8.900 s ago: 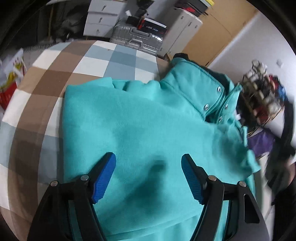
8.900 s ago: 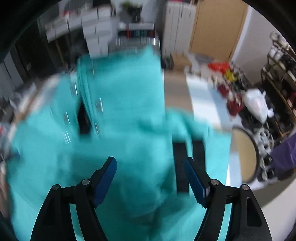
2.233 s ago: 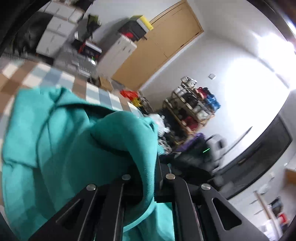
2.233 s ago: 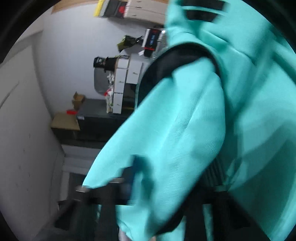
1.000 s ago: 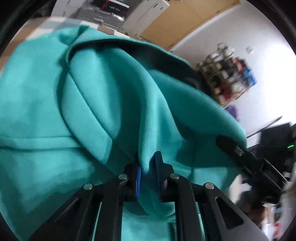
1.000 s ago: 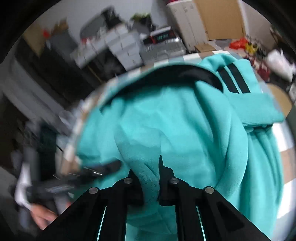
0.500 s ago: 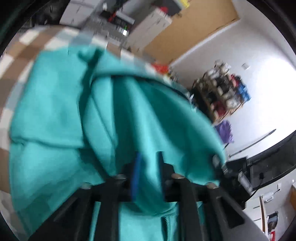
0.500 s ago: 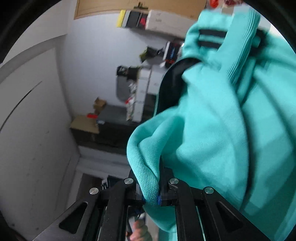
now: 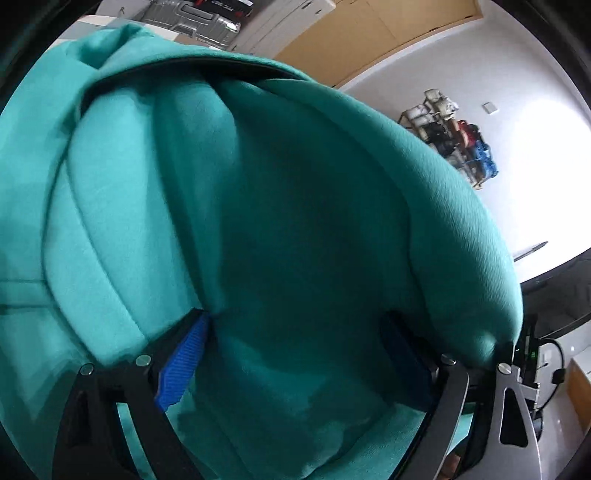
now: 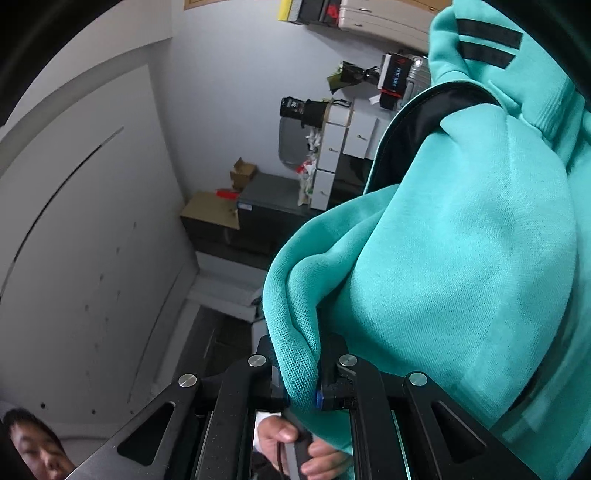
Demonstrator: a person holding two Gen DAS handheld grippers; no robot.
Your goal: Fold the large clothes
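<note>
While the left gripper (image 9: 295, 354) has just been opening, its jaws are now standing wide around the bunched teal fleece jacket (image 9: 258, 221), no longer pinching it. Right gripper (image 10: 301, 373) is clamping the jacket's hem. Fabric is blocking most of the far silver suitcase (image 9: 192, 18).

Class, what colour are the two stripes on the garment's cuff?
Black stripes on the teal garment, clearest in the right wrist view.

Right gripper (image 10: 301, 373) pads perhaps behind sweatshirt (image 10: 461, 266)

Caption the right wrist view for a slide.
Right gripper jaws clamp a fold of the teal sweatshirt.
</note>
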